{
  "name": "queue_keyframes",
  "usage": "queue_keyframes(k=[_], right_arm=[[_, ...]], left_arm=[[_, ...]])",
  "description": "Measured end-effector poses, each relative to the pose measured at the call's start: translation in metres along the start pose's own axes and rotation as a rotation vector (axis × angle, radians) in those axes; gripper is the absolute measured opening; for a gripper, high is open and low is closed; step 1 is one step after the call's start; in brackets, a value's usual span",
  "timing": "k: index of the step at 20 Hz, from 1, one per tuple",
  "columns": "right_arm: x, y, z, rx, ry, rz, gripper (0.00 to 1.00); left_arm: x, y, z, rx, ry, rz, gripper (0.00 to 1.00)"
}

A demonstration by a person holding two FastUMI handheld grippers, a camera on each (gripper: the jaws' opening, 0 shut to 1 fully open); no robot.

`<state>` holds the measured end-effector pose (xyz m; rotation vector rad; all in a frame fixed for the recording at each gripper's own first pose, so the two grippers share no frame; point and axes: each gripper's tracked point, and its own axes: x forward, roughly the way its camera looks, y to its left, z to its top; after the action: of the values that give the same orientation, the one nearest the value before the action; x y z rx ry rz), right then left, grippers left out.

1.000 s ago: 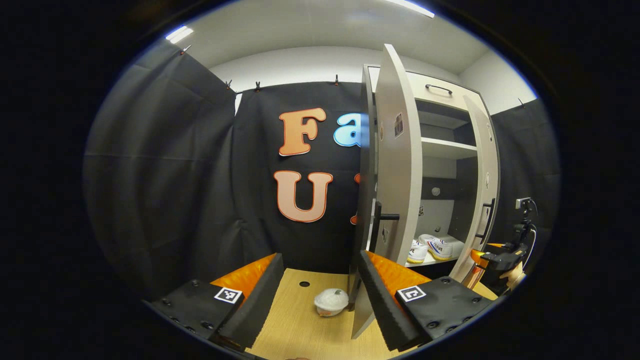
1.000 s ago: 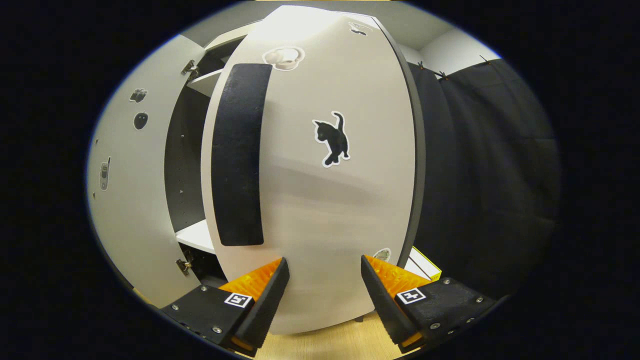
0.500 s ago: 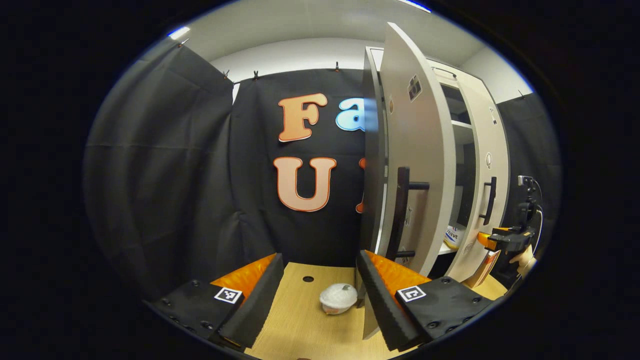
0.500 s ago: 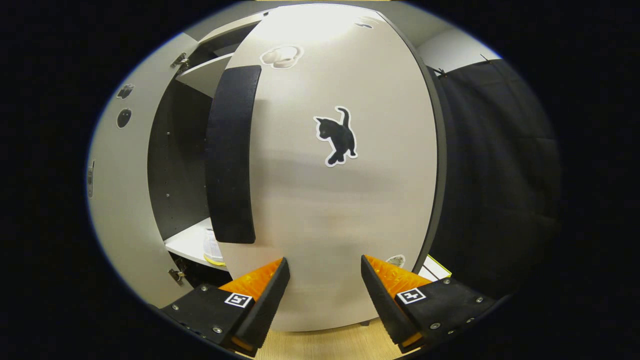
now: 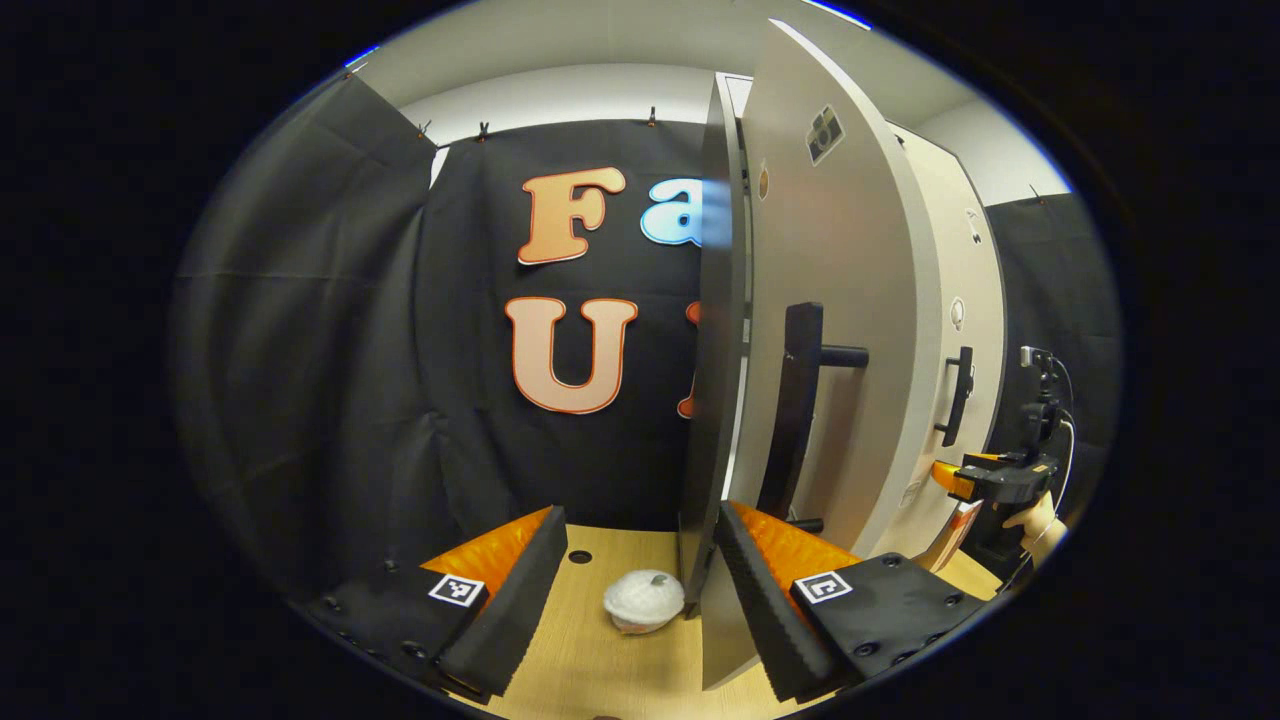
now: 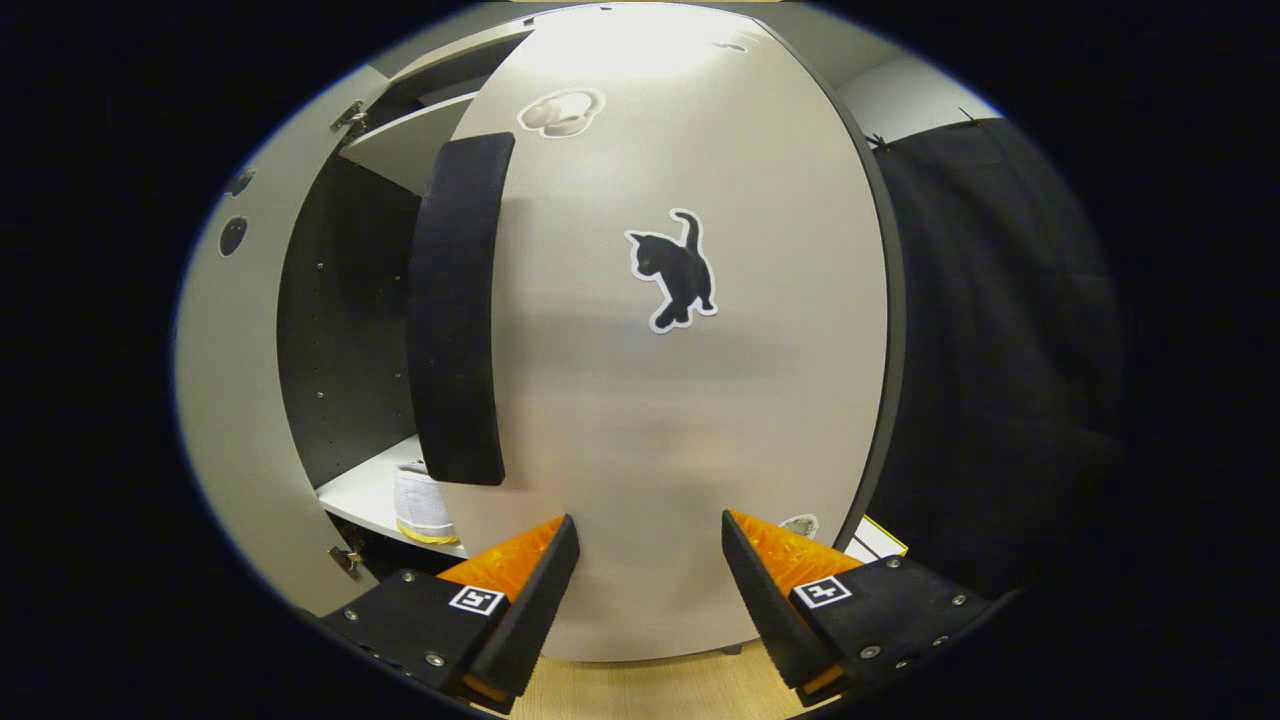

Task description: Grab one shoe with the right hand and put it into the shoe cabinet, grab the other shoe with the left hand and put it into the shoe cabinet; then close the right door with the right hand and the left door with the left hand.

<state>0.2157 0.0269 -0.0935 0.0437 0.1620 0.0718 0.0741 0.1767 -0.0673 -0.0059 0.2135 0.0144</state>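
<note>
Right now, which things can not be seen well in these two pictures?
- Shoe, right gripper view: the right door and its handle cover most of it.
- Second shoe: cannot tell where.
- Cabinet inside, left gripper view: hidden behind the left door.
- Right claw, left gripper view: too small to judge.

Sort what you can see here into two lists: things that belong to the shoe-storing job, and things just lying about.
Job:
white shoe with yellow sole on the cabinet shelf
pale left cabinet door
pale right cabinet door with black bar handle
left gripper
right gripper

Lying about:
small white lidded bowl on the wooden floor
yellow-edged box
</note>
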Motion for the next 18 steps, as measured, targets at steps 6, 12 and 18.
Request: queue_keyframes(k=[6,12,18], right_arm=[[-0.016,-0.012,0.001,-0.007,-0.002,-0.018,0.90],[-0.038,-0.033,0.006,-0.001,-0.014,-0.037,0.90],[-0.066,-0.051,0.009,-0.001,-0.021,-0.042,0.90]], left_arm=[[0.013,-0.008,0.003,0.012,0.006,-0.034,0.96],[0.009,-0.041,0.001,0.020,0.006,-0.085,0.96],[0.013,-0.090,0.001,0.024,0.000,-0.161,0.96]])
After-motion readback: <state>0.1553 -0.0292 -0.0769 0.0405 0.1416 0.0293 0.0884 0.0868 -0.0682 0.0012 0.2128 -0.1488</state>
